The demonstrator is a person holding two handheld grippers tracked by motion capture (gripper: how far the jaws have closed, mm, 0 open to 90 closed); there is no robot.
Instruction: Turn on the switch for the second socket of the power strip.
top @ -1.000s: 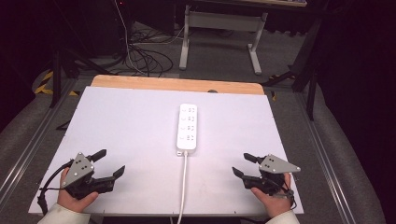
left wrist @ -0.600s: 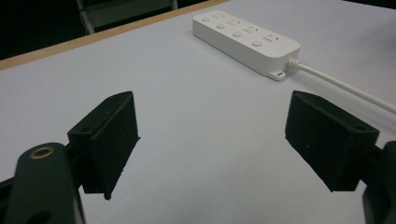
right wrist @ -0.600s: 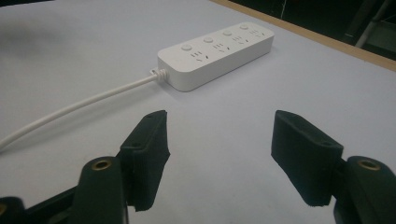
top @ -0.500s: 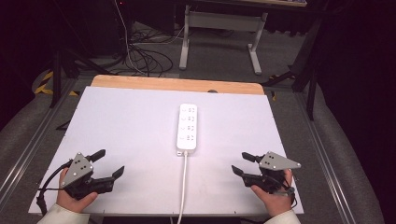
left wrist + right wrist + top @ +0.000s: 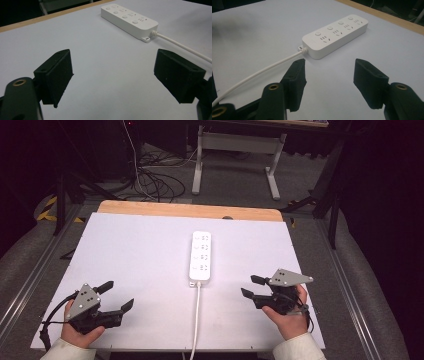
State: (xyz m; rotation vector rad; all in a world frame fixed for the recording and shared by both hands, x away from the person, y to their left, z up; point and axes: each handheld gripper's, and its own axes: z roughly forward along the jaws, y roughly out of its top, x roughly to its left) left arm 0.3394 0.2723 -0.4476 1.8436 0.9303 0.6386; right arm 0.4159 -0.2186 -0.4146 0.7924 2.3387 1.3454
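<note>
The right gripper [image 5: 252, 286] has its jaws apart with nothing between them — they have just been closing a little, onto air. In the right gripper view they point at the near end of the power strip [image 5: 335, 36], where the cord [image 5: 262, 71] comes out. The left gripper [image 5: 116, 295] stands with its jaws wide apart and empty, low over the surface [image 5: 140, 255] at the near left corner, well apart from the strip.

The power strip lies flat in the middle of the surface, long axis running away from the person, its cord trailing back off the near edge. It looks like a stiff plastic shell — light, hard and smooth, so likely a bit slippery under the pads. The best hold is probably across its narrow width, pads on the two long side walls near the middle, clear of the buttons and sockets on top. The cord is limp and will drag behind; pulling on it alone would likely just skid the strip across the surface.
</note>
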